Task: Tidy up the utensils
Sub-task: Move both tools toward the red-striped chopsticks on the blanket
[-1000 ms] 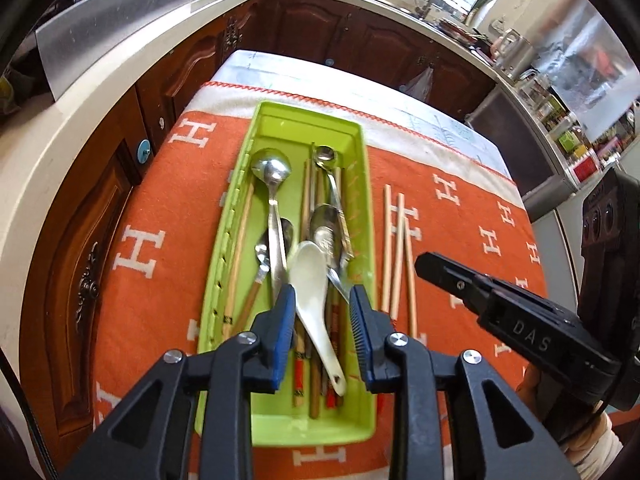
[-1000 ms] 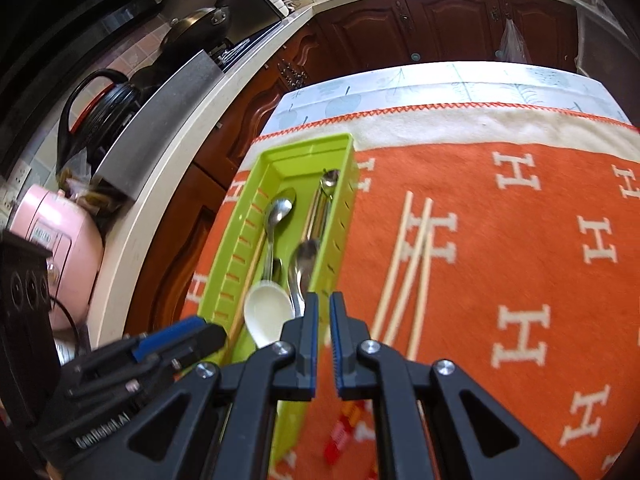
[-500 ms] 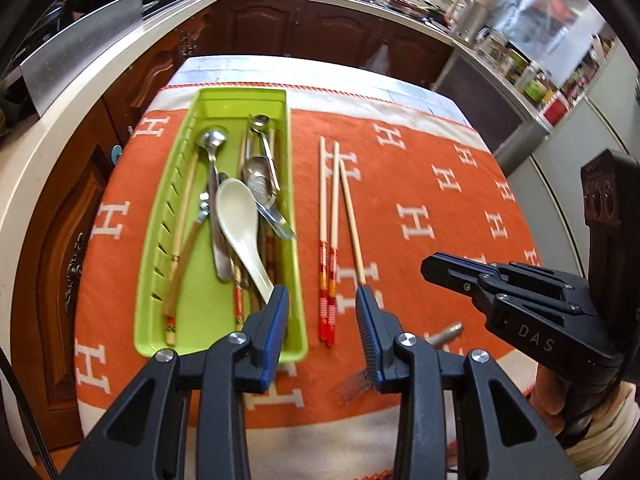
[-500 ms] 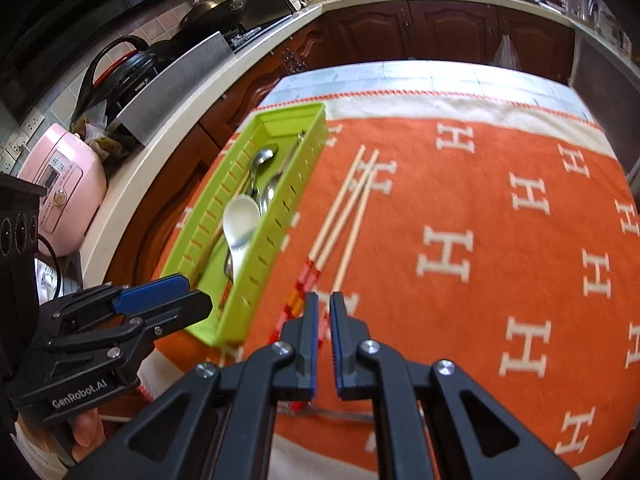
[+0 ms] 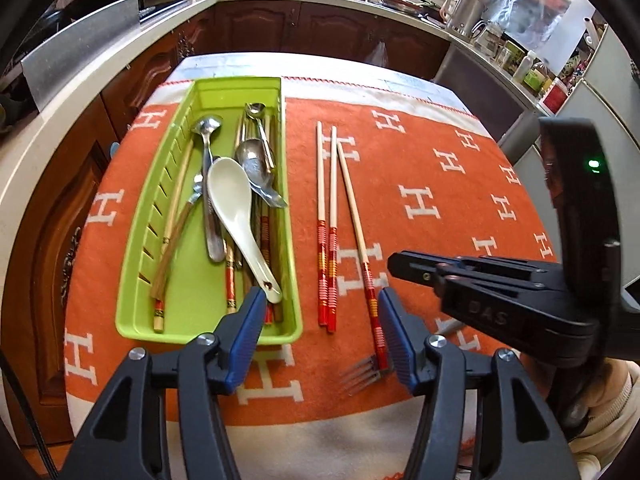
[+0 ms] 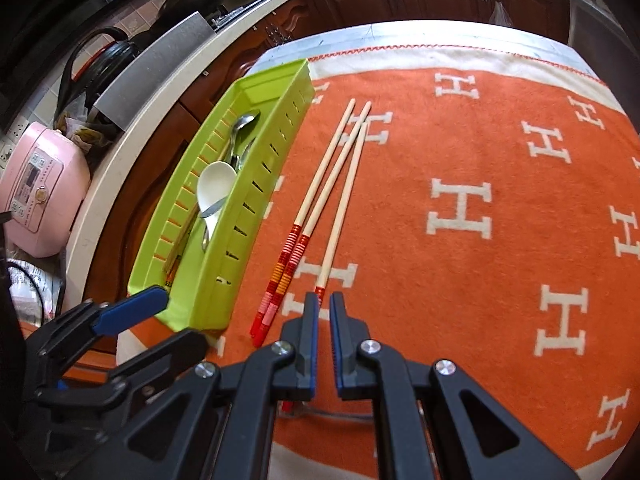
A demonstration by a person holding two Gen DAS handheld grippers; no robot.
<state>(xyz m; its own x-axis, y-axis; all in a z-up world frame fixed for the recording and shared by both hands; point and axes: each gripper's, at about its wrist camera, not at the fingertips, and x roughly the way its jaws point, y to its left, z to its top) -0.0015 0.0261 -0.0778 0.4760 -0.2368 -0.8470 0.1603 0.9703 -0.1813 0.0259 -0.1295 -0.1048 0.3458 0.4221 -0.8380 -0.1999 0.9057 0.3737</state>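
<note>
A green utensil tray (image 5: 132, 248) (image 6: 256, 184) lies on the orange cloth and holds a white ceramic spoon (image 5: 236, 208), metal spoons (image 5: 206, 128) and several chopsticks. Three chopsticks (image 5: 332, 208) (image 6: 332, 184) with red ends lie on the cloth right of the tray. A metal fork (image 5: 360, 374) lies near the front edge, its handle hidden. My left gripper (image 5: 322, 328) is open and empty, above the chopsticks' red ends. My right gripper (image 6: 324, 328) is shut and empty, just over the red end of the rightmost chopstick; it also shows in the left wrist view (image 5: 412, 266).
The orange cloth (image 6: 460, 208) with white H marks covers the table. Wooden cabinets and a pale counter (image 5: 48, 120) run along the left and back. A pink rice cooker (image 6: 36, 188) and a black kettle (image 6: 100, 60) stand on the counter at the left.
Both grippers have pulled back from over the tray toward the table's near edge. The left gripper has opened wider and shifted right over the chopsticks. The fork has come into view.
</note>
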